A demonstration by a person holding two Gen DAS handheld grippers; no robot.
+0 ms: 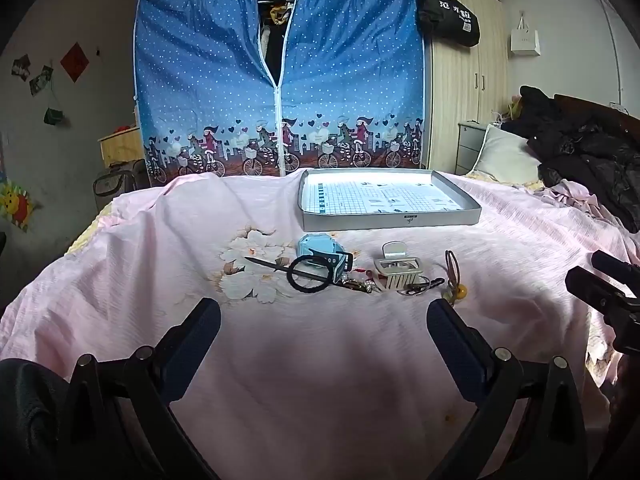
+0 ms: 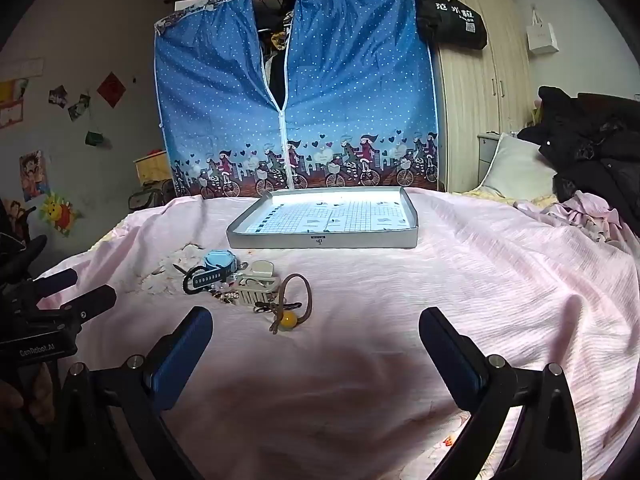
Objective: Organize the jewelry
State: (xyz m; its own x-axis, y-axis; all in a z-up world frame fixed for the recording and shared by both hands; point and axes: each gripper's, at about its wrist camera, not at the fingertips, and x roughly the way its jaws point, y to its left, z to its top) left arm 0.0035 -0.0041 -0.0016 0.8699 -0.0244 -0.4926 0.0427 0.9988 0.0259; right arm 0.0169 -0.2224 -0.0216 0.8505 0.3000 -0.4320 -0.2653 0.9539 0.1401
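Left wrist: my left gripper [image 1: 324, 320] gapes wide, empty, above the pink bedsheet [image 1: 160, 240]; black hair tie [image 1: 308, 276], blue watch [image 1: 320, 256] and white hair claw [image 1: 396, 268] lie before the grey tray [image 1: 384, 220].

Right wrist: my right gripper [image 2: 316, 328] is equally wide and empty, near the amber-bead hair tie [image 2: 290, 308]; the other tool reads "GenRobot.AI" [image 2: 37, 350].

A pale pink crinkled bedspread [image 1: 360, 360] carries a printed cluster of white flowers with brown leaves [image 1: 250, 270]. Beyond the bedspread stands a blue fabric wardrobe cover [image 1: 280, 80] with white polka dots and a border of cyclists and hearts. On the bedspread sits a shallow grey cardboard box lid [image 1: 390, 220] lined with a white and blue grid print. Near that lid lie a light blue watch [image 1: 320, 254], a black elastic hair ring [image 1: 310, 276], a cream plastic claw clip [image 1: 398, 270] and a brown hair tie with an amber bead [image 2: 294, 312].
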